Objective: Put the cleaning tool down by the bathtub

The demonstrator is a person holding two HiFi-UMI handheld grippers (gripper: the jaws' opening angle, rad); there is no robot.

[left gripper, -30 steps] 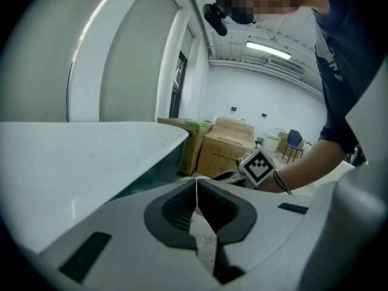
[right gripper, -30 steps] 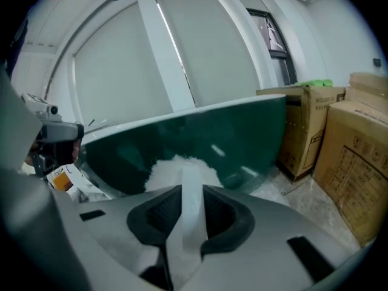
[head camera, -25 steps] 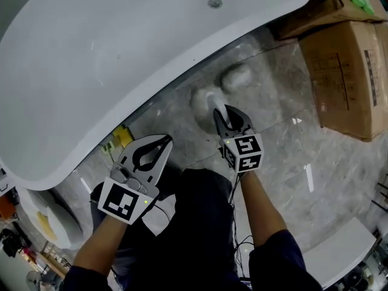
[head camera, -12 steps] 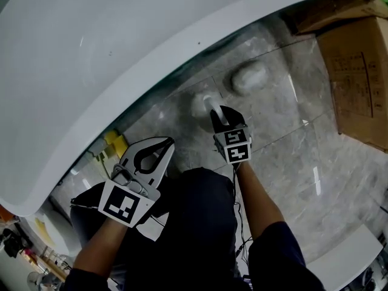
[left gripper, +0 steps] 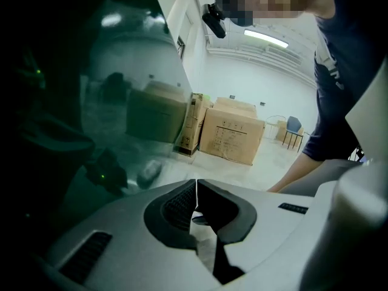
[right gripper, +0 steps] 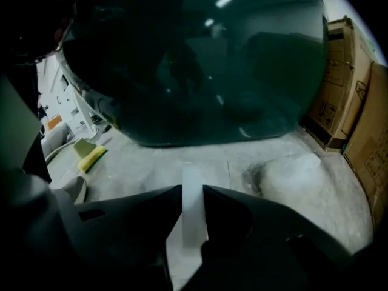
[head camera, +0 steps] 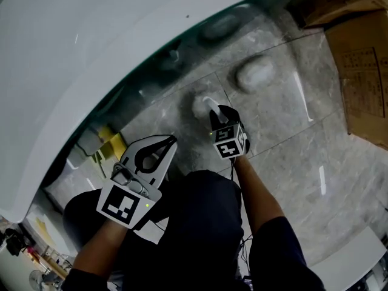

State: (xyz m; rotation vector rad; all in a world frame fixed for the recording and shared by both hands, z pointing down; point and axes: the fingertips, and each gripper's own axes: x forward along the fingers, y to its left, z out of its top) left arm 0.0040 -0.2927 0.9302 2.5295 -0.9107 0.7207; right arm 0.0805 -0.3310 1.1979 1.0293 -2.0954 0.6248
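The cleaning tool is a brush with a pale round head (head camera: pixel 200 105) and a flat white handle (right gripper: pixel 193 206). My right gripper (head camera: pixel 219 111) is shut on that handle and holds the brush head low over the grey stone floor, just off the curved wall of the white bathtub (head camera: pixel 91 47). In the right gripper view the handle sticks out between the dark jaws toward the tub's dark glossy side (right gripper: pixel 200 59). My left gripper (head camera: pixel 170 140) hangs to the left above my knee, its jaws closed together with nothing in them (left gripper: pixel 195 185).
A yellow sponge (head camera: pixel 110 142) lies on the floor under the tub's edge, left of the brush. A whitish lump (head camera: pixel 255 71) rests on the floor beyond the right gripper. Cardboard boxes (head camera: pixel 364 65) stand at the right. My dark trouser leg (head camera: pixel 194 223) fills the foreground.
Both grippers have sunk toward the floor, the right one further, carrying the brush down beside the tub. The tub and floor now look closer in the head view.
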